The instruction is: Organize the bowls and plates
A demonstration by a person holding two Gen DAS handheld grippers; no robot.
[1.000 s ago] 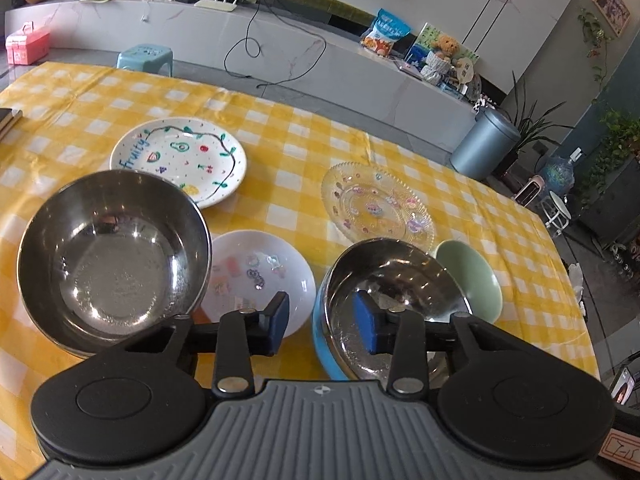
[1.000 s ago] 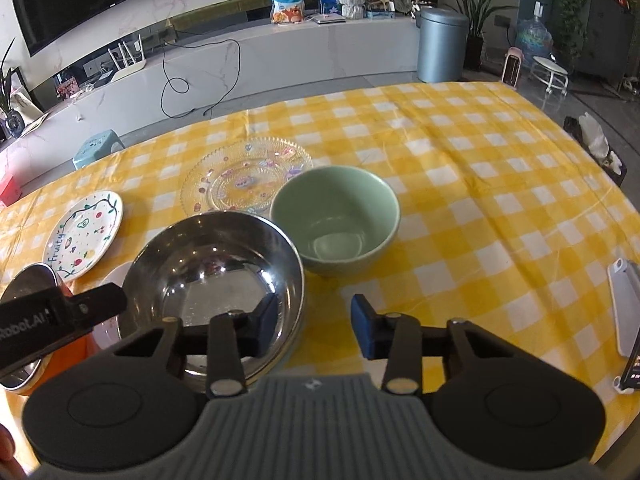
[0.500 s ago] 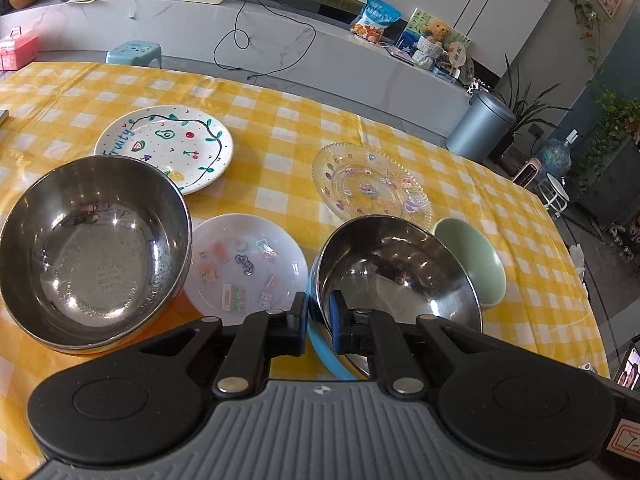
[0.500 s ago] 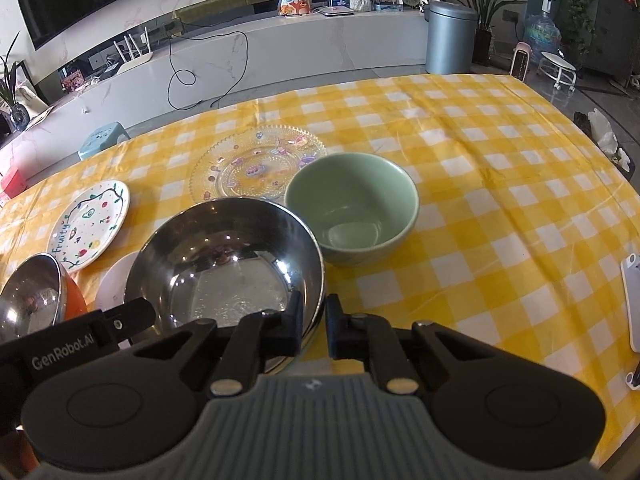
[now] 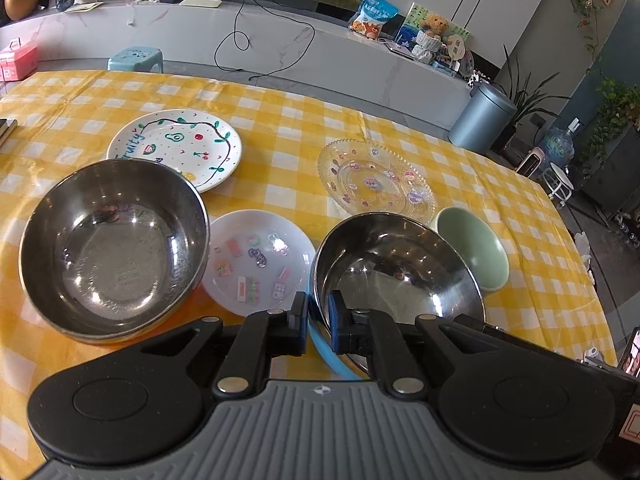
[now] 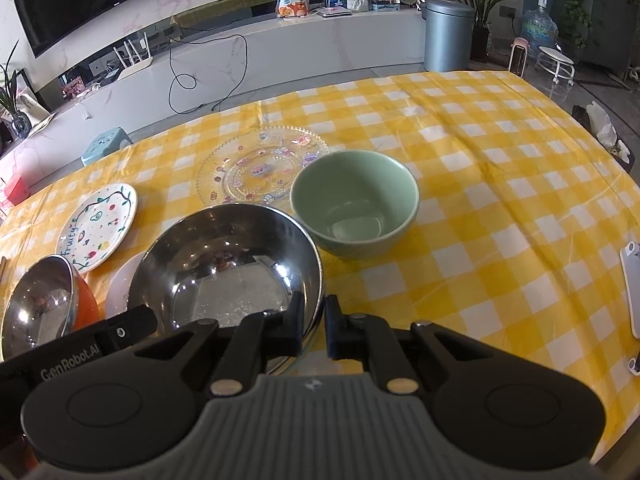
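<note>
A steel bowl with a blue outside (image 5: pixel 392 264) (image 6: pixel 228 264) sits on the yellow checked tablecloth. My left gripper (image 5: pixel 318 312) is shut on the bowl's near left rim, one pad inside and one outside. On the near right rim my right gripper (image 6: pixel 315 316) is shut the same way. An orange-sided steel bowl (image 5: pixel 112 248) (image 6: pixel 40 308) stands to the left. A pale green bowl (image 5: pixel 476 248) (image 6: pixel 356 200) stands just to the right. Between the steel bowls lies a small white sticker plate (image 5: pixel 256 264).
A white plate with fruit drawings (image 5: pixel 176 148) (image 6: pixel 100 228) lies further back on the left. A clear glass plate (image 5: pixel 376 180) (image 6: pixel 260 172) lies behind the held bowl. A white device (image 6: pixel 632 288) lies at the table's right edge. Bare cloth stretches to the right.
Both grippers went from open to shut, each clamping the rim of the blue-sided steel bowl. Neither hand has shifted much.
</note>
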